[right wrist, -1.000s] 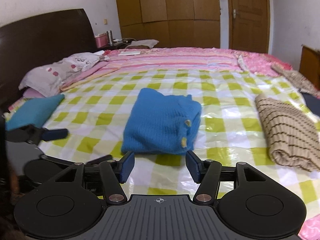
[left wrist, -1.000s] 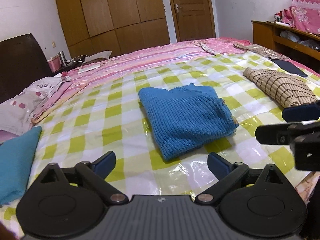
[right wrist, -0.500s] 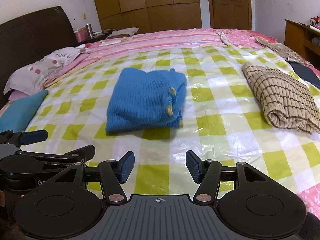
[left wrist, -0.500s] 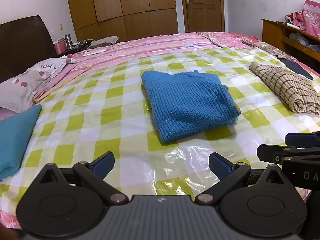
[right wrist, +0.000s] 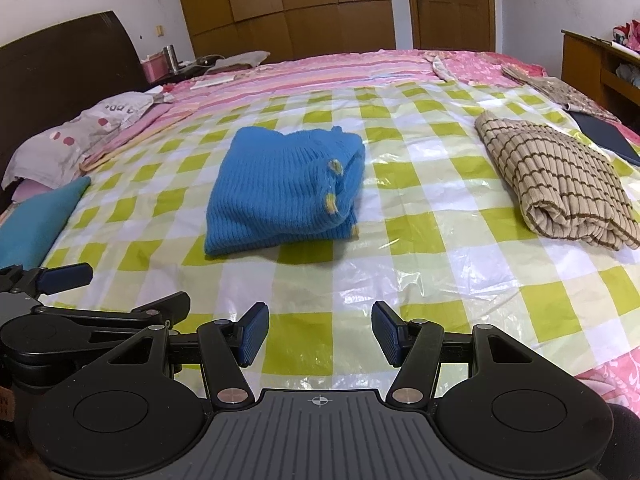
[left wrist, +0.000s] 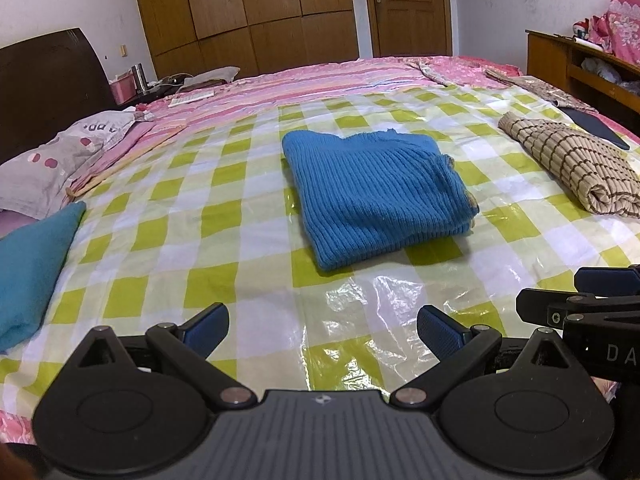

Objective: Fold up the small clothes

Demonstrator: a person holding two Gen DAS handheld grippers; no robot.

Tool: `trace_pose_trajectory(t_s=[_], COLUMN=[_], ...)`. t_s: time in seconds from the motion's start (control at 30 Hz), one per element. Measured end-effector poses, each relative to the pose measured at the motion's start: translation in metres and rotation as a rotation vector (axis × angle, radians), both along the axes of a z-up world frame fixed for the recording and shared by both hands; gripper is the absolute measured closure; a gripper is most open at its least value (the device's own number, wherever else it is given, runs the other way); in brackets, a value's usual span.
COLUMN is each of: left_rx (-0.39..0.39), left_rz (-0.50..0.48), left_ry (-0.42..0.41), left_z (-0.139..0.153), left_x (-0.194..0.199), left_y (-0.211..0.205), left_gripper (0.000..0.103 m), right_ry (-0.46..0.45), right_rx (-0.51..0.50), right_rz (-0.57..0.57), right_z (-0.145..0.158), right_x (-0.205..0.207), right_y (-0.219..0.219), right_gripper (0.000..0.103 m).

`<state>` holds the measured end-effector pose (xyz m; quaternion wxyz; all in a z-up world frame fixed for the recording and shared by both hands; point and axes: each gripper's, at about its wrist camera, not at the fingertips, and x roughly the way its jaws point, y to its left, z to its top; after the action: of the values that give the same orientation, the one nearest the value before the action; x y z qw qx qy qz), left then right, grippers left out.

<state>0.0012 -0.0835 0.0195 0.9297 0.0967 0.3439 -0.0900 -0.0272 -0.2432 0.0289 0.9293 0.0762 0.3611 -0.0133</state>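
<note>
Two views, left wrist first: the left tongs (left wrist: pixel 322 326) gape wide and empty, now farther back from the folded blue ribbed-knit sweater (left wrist: pixel 378 196) on the bed's green-checked plastic sheet (left wrist: pixel 160 240). Right wrist: the right tongs (right wrist: pixel 319 336), half open, empty, have withdrawn too; this fold looks finished.

This is a bedroom in a home: a wide bed (left wrist: pixel 248 92) with a dark wooden headboard (left wrist: pixel 44 80), pink striped bedding and a spotted pillow (left wrist: pixel 60 152) fills the room, with a green-and-white checked plastic sheet (left wrist: pixel 168 240) spread over it. Behind it stand a tall wooden wardrobe (left wrist: pixel 248 8) and a panelled wooden door (left wrist: pixel 404 4), beside the headboard a cluttered nightstand (right wrist: pixel 172 68), and along the right wall a wooden shelf unit (left wrist: pixel 580 64) holding household odds and ends
</note>
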Motion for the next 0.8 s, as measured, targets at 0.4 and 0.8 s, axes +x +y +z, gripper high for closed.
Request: trace_pose_trajectory(t_s=[0.4,0.8], left_rx=[-0.004,-0.004], left_rz=[0.01,0.014], left_ry=[0.018,0.024], left_z=[-0.004,-0.0062], left_x=[-0.0007,-0.0014], left_y=[0.0009,0.0008], left_gripper=[0.0,0.0], right_ry=[0.008,0.012], right_rx=[0.002,0.001], right_rz=[0.001,0.001], right_z=[-0.0021,-0.004], right_x=[-0.0004,-0.0006], right_y=[0.0016,0.0018], right_gripper=[0.046,0.046])
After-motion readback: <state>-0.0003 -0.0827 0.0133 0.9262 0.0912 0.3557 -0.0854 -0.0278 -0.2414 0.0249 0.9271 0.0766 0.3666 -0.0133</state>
